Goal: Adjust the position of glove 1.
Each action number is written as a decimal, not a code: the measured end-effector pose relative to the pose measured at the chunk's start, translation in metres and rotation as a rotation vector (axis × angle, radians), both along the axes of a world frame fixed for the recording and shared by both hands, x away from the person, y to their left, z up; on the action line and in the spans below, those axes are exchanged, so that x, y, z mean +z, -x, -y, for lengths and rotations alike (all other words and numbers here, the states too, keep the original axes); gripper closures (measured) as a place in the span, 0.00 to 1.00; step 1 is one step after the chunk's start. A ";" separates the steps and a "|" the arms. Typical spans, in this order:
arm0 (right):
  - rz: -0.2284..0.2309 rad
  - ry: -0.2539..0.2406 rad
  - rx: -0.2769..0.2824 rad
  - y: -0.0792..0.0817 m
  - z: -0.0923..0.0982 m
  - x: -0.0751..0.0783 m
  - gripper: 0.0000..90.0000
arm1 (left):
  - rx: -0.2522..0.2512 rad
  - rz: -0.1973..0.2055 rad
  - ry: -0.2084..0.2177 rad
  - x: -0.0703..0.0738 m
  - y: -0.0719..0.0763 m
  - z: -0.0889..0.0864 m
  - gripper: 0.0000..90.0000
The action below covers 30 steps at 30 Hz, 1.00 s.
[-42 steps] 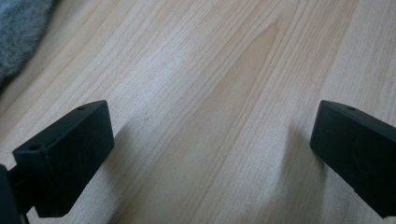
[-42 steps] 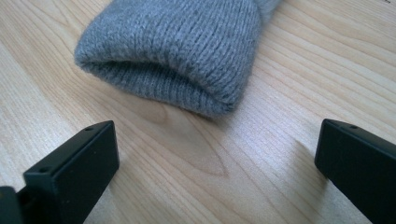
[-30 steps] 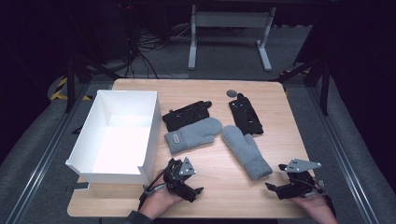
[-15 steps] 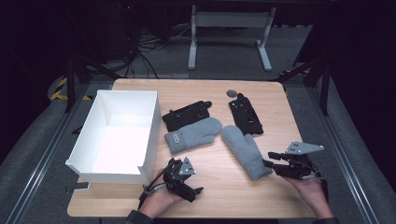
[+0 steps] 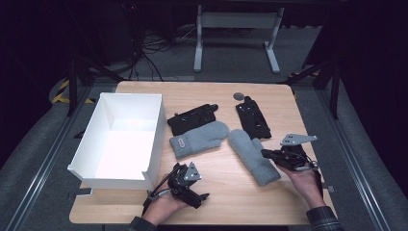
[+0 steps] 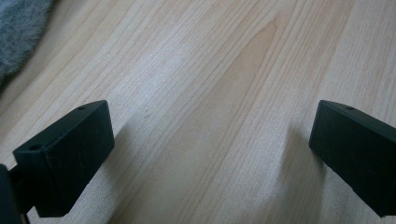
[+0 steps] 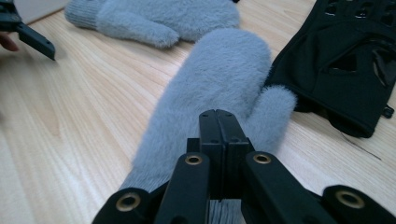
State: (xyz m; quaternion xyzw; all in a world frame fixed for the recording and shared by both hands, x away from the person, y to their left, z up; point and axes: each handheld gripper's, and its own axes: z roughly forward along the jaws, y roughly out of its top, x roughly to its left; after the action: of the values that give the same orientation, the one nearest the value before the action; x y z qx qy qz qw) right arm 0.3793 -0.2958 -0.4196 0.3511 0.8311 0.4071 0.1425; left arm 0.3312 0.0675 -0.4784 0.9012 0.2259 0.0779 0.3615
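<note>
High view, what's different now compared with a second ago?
The right gripper moved in from the table's right edge toward the middle, up to the right-hand grey mitten; its jaws have just been closing and now stand together over the mitten, though whether they pinch the fleece is unclear. The left gripper, jaws open, the other grey mitten, both black gloves and the white box stayed put.

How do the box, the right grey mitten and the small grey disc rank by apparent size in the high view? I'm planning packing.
1. Box
2. Right grey mitten
3. Disc, which lies farthest from the camera yet is plainly smallest.
</note>
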 end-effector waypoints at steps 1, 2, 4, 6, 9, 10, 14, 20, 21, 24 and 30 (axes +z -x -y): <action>-0.002 0.001 0.003 -0.003 -0.002 -0.001 1.00 | 0.000 0.000 0.000 0.000 0.000 0.000 0.01; -0.008 0.005 0.006 -0.006 -0.004 -0.003 1.00 | 0.001 0.001 0.000 0.000 0.000 0.000 0.00; -0.014 0.009 0.009 -0.008 -0.006 -0.004 1.00 | 0.000 -0.001 0.001 0.000 0.000 0.000 0.01; -0.027 0.019 0.016 -0.012 -0.010 -0.008 1.00 | 0.000 0.000 0.000 0.000 0.000 0.000 0.01; -0.051 0.050 0.027 -0.017 -0.014 -0.015 1.00 | 0.001 0.000 0.001 0.000 0.000 0.000 0.01; -0.075 0.060 0.035 -0.019 -0.016 -0.022 1.00 | 0.000 0.001 0.000 0.000 0.000 0.000 0.01; -0.088 0.077 0.051 -0.019 -0.019 -0.030 1.00 | 0.000 -0.002 0.001 0.000 0.000 0.000 0.01; -0.094 0.086 0.071 -0.013 -0.021 -0.029 1.00 | 0.000 -0.002 0.001 0.000 0.000 0.000 0.01; -0.098 0.084 0.074 -0.012 -0.021 -0.029 1.00 | 0.000 -0.002 0.001 0.000 0.000 0.000 0.01; -0.104 0.086 0.085 -0.008 -0.022 -0.029 1.00 | -0.001 -0.002 0.001 0.000 0.000 0.000 0.01; -0.116 0.085 0.107 0.012 -0.030 -0.029 1.00 | 0.000 -0.002 0.001 0.000 0.000 0.000 0.01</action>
State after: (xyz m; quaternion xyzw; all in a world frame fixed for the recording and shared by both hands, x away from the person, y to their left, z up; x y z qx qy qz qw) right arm 0.3674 -0.2657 -0.4483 0.3228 0.8721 0.3575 0.0869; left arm 0.3314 0.0675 -0.4785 0.9011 0.2264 0.0769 0.3618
